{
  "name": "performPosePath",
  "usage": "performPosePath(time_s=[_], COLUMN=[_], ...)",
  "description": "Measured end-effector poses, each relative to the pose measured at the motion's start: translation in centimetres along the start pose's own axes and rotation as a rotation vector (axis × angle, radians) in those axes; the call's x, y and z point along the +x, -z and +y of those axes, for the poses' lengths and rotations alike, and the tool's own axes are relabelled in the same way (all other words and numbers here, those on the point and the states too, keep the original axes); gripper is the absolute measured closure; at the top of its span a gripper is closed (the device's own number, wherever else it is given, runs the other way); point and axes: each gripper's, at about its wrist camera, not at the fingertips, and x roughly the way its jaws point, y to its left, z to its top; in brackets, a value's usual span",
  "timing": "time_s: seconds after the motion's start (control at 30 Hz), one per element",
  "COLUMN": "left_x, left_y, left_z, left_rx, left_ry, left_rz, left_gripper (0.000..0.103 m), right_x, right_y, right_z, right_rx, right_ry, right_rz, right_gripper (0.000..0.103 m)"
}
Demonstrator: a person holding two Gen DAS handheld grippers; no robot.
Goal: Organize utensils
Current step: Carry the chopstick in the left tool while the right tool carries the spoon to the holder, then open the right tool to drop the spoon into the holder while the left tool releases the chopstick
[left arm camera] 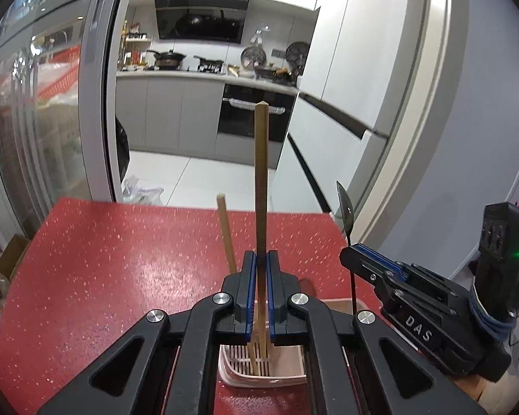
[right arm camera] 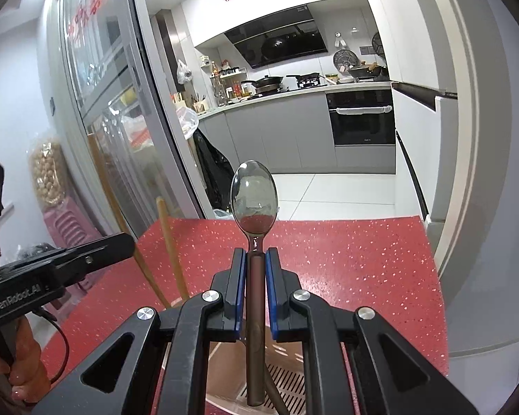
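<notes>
My left gripper is shut on a wooden chopstick held upright, its lower end in a pink slatted utensil holder on the red table. A second chopstick leans in the holder beside it. My right gripper is shut on a metal spoon held upright, bowl up, its handle end down in the holder. The right gripper also shows in the left wrist view with the spoon. The left gripper shows at the left of the right wrist view, with both chopsticks.
The red speckled table runs to its far edge, with a kitchen doorway beyond. A sliding glass door is on the left and a white fridge on the right. A pink stool stands left of the table.
</notes>
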Motion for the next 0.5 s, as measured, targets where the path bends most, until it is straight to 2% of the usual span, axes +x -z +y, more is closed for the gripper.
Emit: performPosePath(time_s=[0.33, 0.5], left_x=[2.4, 2.8], left_y=[2.3, 3.1], left_z=[0.0, -0.5], left_rx=[-0.001, 0.023], left_ry=[-0.026, -0.053], left_rz=[0.065, 0.061], left_gripper=[0.072, 0.072], right_x=[0.9, 1.2], right_y=[3.3, 4.2], right_z=[0.3, 0.0], right_rx=[-0.060, -0.059], right_ry=[0.030, 0.033], right_rz=[0.041, 0.069], right_gripper=[0.091, 0.091])
